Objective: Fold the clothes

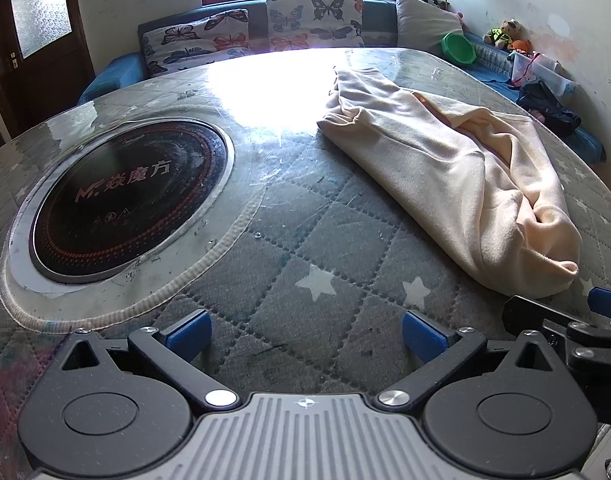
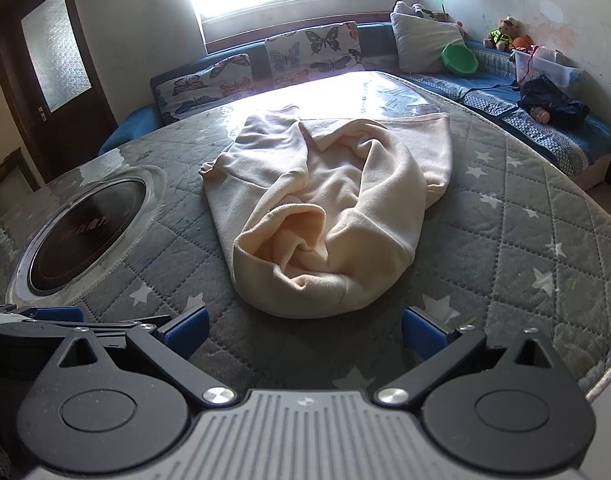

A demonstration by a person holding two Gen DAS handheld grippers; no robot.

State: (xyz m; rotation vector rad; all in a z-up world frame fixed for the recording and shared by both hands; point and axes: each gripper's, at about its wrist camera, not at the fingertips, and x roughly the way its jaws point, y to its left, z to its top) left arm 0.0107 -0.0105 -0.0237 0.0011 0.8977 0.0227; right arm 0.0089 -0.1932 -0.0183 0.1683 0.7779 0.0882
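Note:
A cream fleece garment (image 2: 325, 208) lies crumpled on the round table, its sleeves folded loosely over the body. In the left wrist view the garment (image 1: 445, 168) lies to the right and ahead. My left gripper (image 1: 305, 336) is open and empty, low over the quilted table cover, left of the garment's near end. My right gripper (image 2: 303, 334) is open and empty, just short of the garment's near edge. The right gripper shows at the right edge of the left wrist view (image 1: 577, 320); the left gripper shows at the left edge of the right wrist view (image 2: 57, 320).
The table has a grey star-patterned quilted cover (image 2: 505, 240) under clear plastic. A round black induction hob (image 1: 129, 196) is set into the table on the left. A blue sofa with butterfly cushions (image 2: 313, 48), a green basin (image 2: 459, 58) and soft toys stand behind.

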